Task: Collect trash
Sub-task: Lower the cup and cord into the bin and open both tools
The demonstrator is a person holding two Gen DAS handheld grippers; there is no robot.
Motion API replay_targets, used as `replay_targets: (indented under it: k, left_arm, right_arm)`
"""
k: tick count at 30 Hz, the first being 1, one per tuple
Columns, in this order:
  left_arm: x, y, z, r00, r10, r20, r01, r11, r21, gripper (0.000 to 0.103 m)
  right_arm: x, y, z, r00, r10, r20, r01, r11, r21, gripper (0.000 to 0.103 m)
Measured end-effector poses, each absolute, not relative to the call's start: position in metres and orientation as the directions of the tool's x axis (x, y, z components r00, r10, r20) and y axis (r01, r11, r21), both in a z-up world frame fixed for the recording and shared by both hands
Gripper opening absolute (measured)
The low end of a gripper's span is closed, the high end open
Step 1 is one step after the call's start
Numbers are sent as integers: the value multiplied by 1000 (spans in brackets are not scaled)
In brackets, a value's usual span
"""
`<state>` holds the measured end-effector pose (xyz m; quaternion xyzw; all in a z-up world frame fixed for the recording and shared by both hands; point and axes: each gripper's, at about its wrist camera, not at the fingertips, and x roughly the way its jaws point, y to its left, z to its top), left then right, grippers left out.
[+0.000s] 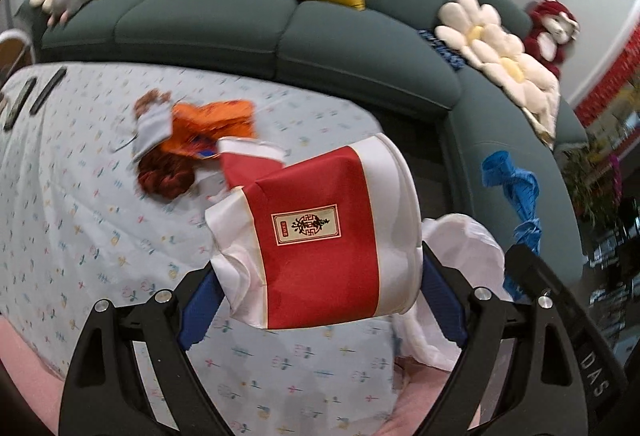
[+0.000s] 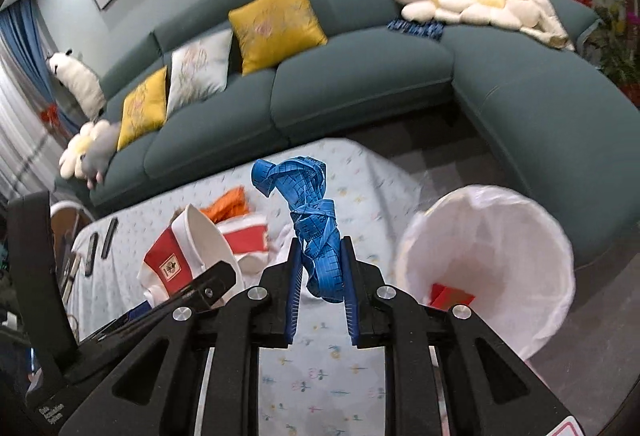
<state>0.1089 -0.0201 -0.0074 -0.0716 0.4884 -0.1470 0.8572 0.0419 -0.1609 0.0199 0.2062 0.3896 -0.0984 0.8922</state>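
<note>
My left gripper (image 1: 320,276) is shut on a red and white paper box (image 1: 320,236) and holds it above the table; the box also shows in the right wrist view (image 2: 176,256). My right gripper (image 2: 320,268) is shut on a crumpled blue measuring tape (image 2: 316,228), which also shows at the right of the left wrist view (image 1: 516,192). A bin lined with a white bag (image 2: 484,268) stands on the floor right of the table, with a red scrap (image 2: 450,296) inside. More trash lies on the table: an orange wrapper (image 1: 216,126), a red and white carton (image 1: 248,160) and a dark red clump (image 1: 166,176).
The table has a pale floral cloth (image 1: 80,216). Two dark remotes (image 1: 48,90) lie at its far left. A green corner sofa (image 2: 360,76) with yellow and white cushions, flower pillows and a red plush toy (image 1: 550,30) wraps behind and to the right.
</note>
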Motion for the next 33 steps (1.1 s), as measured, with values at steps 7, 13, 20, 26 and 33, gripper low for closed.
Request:
replay_targets:
  k: [7, 13, 20, 26, 33]
  left_arm:
    - [90, -64, 9, 470, -385, -794, 303, 916, -265, 85]
    - [77, -111, 13, 407, -460, -789, 425, 860, -282, 85]
    - [63, -156, 11, 346, -514, -785, 541, 793, -281, 85]
    - [59, -182, 3, 319, -524, -790, 593, 760, -265, 86]
    - [72, -180, -4, 326, -507, -798, 547, 790, -278, 93]
  right_arm:
    - [5, -202, 37, 703, -101, -704, 405, 871, 280, 18]
    - [-24, -242, 36, 699, -156, -698, 478, 828, 294, 18]
    - [-46, -280, 29, 680, -202, -705, 543, 785, 299, 18]
    - [-56, -296, 17, 662, -217, -718, 578, 756, 305, 18]
    - [-49, -303, 4, 643, -209, -737, 590, 749, 302, 18]
